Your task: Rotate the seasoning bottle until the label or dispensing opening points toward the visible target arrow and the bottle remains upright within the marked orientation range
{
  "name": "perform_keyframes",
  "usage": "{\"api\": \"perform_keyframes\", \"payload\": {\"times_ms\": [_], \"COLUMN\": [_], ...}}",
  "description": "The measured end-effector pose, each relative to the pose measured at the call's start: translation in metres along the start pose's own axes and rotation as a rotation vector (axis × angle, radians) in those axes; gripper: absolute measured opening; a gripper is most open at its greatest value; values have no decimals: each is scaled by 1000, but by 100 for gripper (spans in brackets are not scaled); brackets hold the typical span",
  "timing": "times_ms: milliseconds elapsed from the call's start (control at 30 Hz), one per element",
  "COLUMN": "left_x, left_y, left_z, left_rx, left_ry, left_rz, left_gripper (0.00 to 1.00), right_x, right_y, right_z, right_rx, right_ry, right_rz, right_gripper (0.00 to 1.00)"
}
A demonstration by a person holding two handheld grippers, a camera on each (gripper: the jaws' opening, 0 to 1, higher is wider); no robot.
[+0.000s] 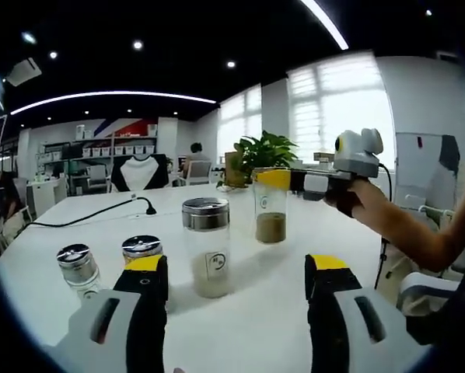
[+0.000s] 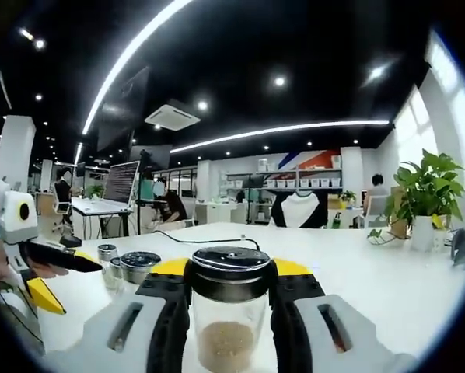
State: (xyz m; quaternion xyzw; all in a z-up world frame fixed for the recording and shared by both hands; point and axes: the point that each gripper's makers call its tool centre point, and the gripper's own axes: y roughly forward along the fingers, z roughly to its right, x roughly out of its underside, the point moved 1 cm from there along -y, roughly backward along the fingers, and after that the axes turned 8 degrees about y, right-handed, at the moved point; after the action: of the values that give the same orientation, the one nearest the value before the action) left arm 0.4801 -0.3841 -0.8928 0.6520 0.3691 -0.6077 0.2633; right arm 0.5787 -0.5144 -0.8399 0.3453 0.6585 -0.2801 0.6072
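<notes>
Right gripper [image 2: 231, 311] level over the white table [image 2: 388, 280], jaws clamped on clear glass seasoning bottle w/ metal lid [image 2: 231, 311], upright. Left gripper [image 1: 236, 291] low, jaws wide apart, holding nothing.

Both views show a bright indoor room lit from above by long white ceiling light strips [image 2: 139, 47] and small round spotlights [image 1: 138, 44] against a dark ceiling. In the left gripper view, daylight pours through large windows [image 1: 337, 101], which are washed out to near white. The white table [image 1: 248, 311] reflects the light evenly, and the bottles cast only soft, faint shadows. Fisheye distortion bends straight lines and curves the edges. Distant shelves [image 2: 295, 183] look slightly soft; close objects stay sharp.
</notes>
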Motion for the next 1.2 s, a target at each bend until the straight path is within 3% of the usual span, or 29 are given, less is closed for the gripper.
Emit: {"api": "perform_keyframes", "payload": {"times_ms": [267, 800, 1033, 1200], "left_x": [-5, -4, -8, -5], "left_y": [1, 10, 9, 11], "left_z": [2, 16, 13, 14], "left_rx": [8, 59, 53, 62], "left_ry": [8, 27, 30, 49], "left_rz": [17, 11, 40, 20], "left_gripper": [75, 74, 68, 68], "right_x": [-1, 3, 4, 4], "right_y": [-4, -14, -16, -19], "right_z": [-11, -52, -72, -84], "right_rx": [-33, -142, -174, -200], "right_ry": [5, 39, 22, 18], "right_rz": [-6, -19, -20, -19], "right_gripper": [36, 36, 36, 36]}}
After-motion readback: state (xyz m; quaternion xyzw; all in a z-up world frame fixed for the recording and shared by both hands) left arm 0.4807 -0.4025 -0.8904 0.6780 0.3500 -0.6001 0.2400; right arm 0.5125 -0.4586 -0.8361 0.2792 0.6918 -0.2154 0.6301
